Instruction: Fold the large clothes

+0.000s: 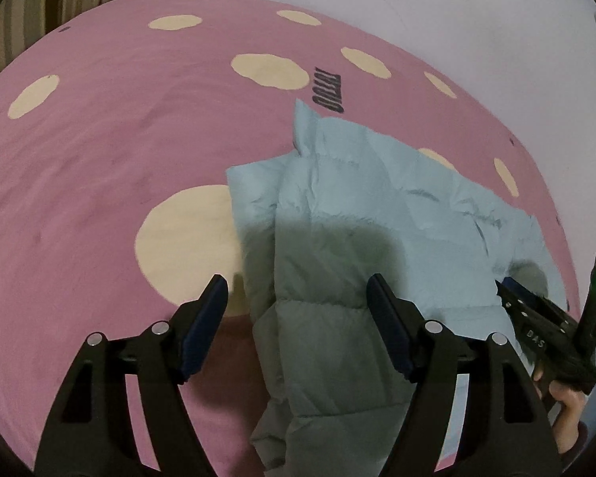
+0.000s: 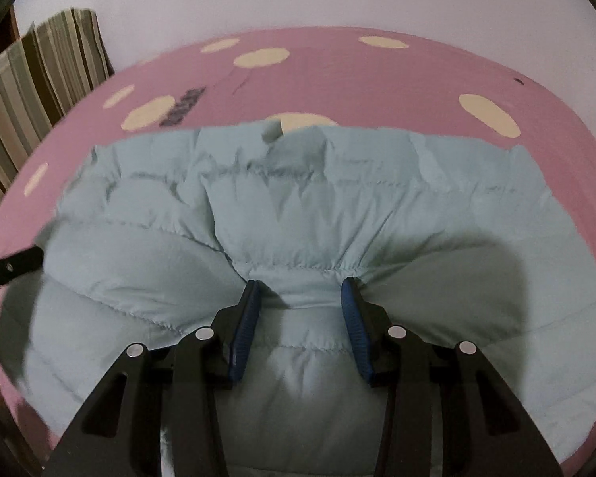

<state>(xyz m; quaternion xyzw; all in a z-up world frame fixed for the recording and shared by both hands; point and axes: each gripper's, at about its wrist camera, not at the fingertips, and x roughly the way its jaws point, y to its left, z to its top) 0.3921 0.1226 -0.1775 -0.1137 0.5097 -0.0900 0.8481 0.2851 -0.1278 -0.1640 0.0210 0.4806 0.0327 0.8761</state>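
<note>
Light blue puffer jacket (image 2: 298, 214) lay on pink spotted bed cover (image 1: 99, 139), toward right edge. Right hand-held gripper (image 2: 302, 298) pinched bunched jacket fabric between blue pads. Left hand-held gripper (image 1: 298, 298) stood wide open above jacket, gripping nothing.

The jacket (image 2: 298, 214) looks like matt quilted puffer cloth, crinkly along the stitching. Under it, the pink spotted sheet (image 1: 119, 127) is soft matt fabric. Both grippers are matt black plastic with ribbed blue pads (image 2: 245, 330); striped cloth (image 2: 31, 91) at ten o'clock.
</note>
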